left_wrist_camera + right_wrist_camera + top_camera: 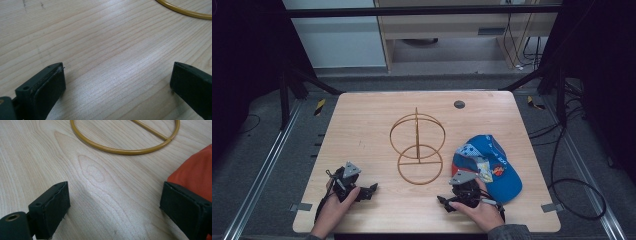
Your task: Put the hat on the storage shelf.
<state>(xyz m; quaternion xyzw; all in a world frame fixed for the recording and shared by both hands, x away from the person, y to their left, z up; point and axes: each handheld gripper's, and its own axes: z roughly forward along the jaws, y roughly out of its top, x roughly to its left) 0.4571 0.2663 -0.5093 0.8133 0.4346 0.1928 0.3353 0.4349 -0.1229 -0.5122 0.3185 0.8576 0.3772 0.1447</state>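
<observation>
A: Dark room around a pale wooden bench [362, 130]. We've got a gold wire stand of hoops on a round base ring [418, 150] mid-bench, and a blue cap with colourful patches [492, 165] lying just right of it, near our right hand.

B: Claws? The left claw [368, 190] is spread wide with bare wood between its jaws. The right claw [443, 202] is spread wide too, nothing gripped, with the cap's orange underside at the edge of one jaw.

A: Risks, we'd judge: the cap is soft, so a pinch on loose fabric could slip or drag it along the wood.

B: And that stand looks light. If we swing the cap in low, the brim could clip the upright hoop and tip or shove the whole thing.

A: The left claw sits beside the base ring; we could steady it, though a careless nudge would slide it.
</observation>
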